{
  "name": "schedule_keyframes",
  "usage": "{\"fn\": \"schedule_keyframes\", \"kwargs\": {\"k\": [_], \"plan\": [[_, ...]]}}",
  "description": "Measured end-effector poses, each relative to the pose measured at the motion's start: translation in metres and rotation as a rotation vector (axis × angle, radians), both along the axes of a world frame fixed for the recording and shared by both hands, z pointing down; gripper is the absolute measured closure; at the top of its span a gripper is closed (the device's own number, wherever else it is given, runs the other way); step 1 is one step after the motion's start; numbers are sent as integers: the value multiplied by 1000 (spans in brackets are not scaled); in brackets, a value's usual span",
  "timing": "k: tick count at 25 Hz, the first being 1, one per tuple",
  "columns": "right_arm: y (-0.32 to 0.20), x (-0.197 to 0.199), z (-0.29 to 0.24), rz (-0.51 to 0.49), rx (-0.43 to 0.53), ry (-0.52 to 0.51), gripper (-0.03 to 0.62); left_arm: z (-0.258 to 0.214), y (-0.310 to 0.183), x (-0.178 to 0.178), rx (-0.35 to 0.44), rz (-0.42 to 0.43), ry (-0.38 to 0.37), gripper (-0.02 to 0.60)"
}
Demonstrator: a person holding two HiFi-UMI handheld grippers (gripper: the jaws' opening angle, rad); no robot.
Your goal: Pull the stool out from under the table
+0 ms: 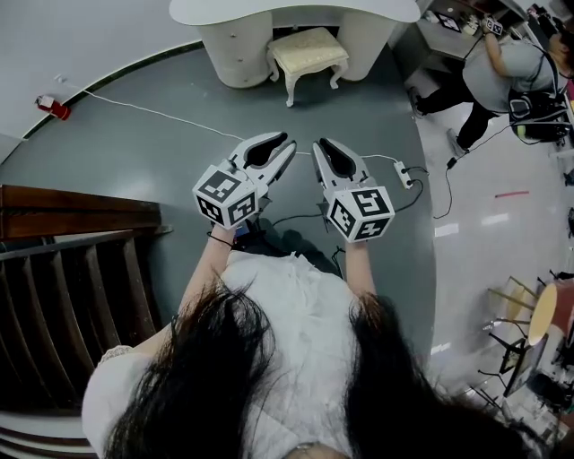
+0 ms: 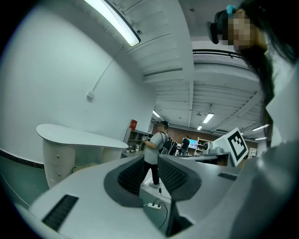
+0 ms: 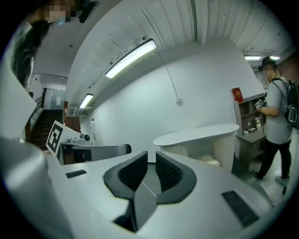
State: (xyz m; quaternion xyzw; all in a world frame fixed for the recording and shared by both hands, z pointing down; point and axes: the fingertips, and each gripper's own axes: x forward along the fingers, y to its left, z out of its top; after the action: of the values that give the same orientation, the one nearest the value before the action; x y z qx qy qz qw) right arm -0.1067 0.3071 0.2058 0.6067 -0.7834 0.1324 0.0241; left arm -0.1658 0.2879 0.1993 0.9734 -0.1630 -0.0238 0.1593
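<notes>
A cream cushioned stool (image 1: 308, 54) with white legs stands half under the white curved table (image 1: 296, 11) at the top of the head view, some way ahead of both grippers. My left gripper (image 1: 287, 143) is held level over the grey floor, its jaws a narrow gap apart with nothing between them (image 2: 150, 161). Beside it, my right gripper (image 1: 320, 143) has its jaws together and empty (image 3: 150, 158). The table (image 3: 201, 133) and a bit of the stool (image 3: 209, 160) show ahead in the right gripper view. In the left gripper view the table (image 2: 79, 137) is at the left.
A power strip (image 1: 404, 173) with black and white cables lies on the floor right of the grippers. Another person (image 1: 502, 63) stands at a desk at the upper right. A wooden staircase (image 1: 72, 269) is at my left, a small red object (image 1: 54, 108) by the wall.
</notes>
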Motion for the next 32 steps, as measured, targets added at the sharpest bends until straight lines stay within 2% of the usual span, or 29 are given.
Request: {"fn": "schedule_keyframes", "kwargs": {"k": [7,13,24,27,32], "plan": [[-6,5,6,-13,-9,-34,529,4,-1,4,-12,-2,-28,499],[-26,12,15,2,-23,-49,529,15,-21,9,-44,13,-36,502],[-127,49,17,81,-38,-36,530,15,-130,48,-38,105,-49,502],[-153,51,23,94,-57,-35,530,20,-156,49,-35,122,-67,502],[-191,45,33,104,-82,-28,528,29,-200,45,-57,132,-56,502]]}}
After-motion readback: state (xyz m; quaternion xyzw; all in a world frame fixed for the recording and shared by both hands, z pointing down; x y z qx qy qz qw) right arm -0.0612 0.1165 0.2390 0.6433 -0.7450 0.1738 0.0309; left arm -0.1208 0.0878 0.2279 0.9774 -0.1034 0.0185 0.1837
